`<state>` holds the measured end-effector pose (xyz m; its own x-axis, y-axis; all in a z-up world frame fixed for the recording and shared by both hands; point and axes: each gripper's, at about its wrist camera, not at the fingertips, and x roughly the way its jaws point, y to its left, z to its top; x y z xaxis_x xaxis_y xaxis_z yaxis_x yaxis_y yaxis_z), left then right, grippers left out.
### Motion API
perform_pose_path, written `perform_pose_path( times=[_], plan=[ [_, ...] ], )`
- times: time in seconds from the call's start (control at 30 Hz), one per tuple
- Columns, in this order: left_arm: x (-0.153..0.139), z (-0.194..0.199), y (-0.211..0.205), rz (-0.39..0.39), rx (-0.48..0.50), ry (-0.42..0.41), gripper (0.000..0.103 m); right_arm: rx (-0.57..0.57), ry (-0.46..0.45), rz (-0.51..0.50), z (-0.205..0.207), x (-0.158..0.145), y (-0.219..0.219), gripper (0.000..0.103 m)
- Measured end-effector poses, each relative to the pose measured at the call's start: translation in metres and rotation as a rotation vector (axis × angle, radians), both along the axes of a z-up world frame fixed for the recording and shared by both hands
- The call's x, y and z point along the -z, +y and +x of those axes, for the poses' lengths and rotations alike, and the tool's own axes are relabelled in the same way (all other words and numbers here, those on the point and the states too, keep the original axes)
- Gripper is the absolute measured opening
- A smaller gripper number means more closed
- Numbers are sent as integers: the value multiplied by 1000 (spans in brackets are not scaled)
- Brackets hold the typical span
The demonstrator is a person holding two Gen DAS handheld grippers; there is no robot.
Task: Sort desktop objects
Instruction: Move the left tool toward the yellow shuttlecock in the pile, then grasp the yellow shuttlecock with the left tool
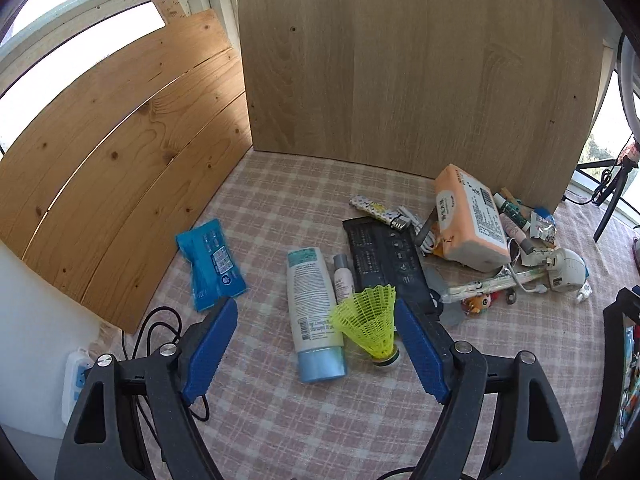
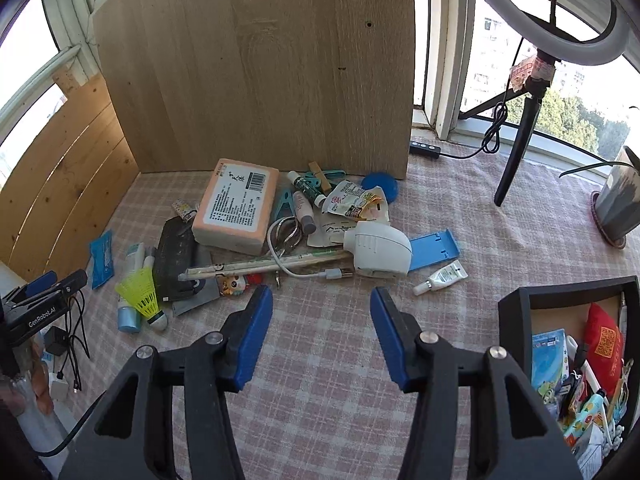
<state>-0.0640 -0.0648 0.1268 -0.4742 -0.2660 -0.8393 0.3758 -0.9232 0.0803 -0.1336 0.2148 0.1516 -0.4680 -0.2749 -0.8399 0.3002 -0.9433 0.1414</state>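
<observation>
Approaching pick w/ left gripper [image 1: 316, 344] spread over yellow plastic shuttlecock [image 1: 370, 326] lying on checked table [image 1: 280, 420] beside white lotion tube [image 1: 314, 316], right gripper [image 2: 322, 332] spread & empty; next probably: lower, pinch skirt, carry to black box [image 2: 516, 304].

Table under pink-checked cloth [image 2: 320, 360]: clutter pile at frame centre, tissue pack [image 2: 236, 206], yellow shuttlecock [image 2: 140, 292], black box [image 2: 516, 308] lower right.

Both wrist views angled down, close, sharing yellow shuttlecock [image 1: 370, 326] clutter
</observation>
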Motion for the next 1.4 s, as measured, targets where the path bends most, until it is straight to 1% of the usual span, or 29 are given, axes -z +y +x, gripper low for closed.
perform_pose_path(
  times=[0.1,0.13,0.23,0.3,0.47,0.57,0.63,0.73,0.87,1.07,1.17,1.27,1.33,1.4],
  plan=[
    [18,11,-23,5,-34,-51,67,-56,-28,-25,-3,6,-23,47],
    [23,14,-28,16,-39,-61,66,-85,-37,-37,-3,8,-33,47],
    [36,14,-34,86,-35,-82,66,-172,-61,-50,-6,12,-65,47],
    [42,13,-33,129,-29,-79,68,-213,-80,-45,-6,17,-84,47],
    [59,7,-26,181,-1,-90,68,-299,-116,-28,1,32,-118,47],
    [64,8,-28,225,-9,-93,67,-317,-105,4,6,37,-130,47],
    [63,8,-26,219,-5,-85,67,-316,-98,16,6,38,-134,47],
    [60,8,-22,195,12,-74,67,-308,-81,40,5,38,-135,47],
    [62,4,-17,221,30,-75,66,-296,-79,51,1,39,-128,47],
    [70,-8,4,238,77,-95,66,-202,-100,56,-15,48,-87,47],
    [75,-18,11,239,81,-103,65,-172,-116,45,-22,53,-68,48],
    [81,-29,19,242,92,-116,64,-196,-109,66,-26,55,-63,53],
    [86,-35,24,236,99,-126,63,-220,-103,75,-29,56,-66,54],
    [90,-42,26,232,99,-138,56,-229,-104,80,-33,59,-68,54]
  ],
)
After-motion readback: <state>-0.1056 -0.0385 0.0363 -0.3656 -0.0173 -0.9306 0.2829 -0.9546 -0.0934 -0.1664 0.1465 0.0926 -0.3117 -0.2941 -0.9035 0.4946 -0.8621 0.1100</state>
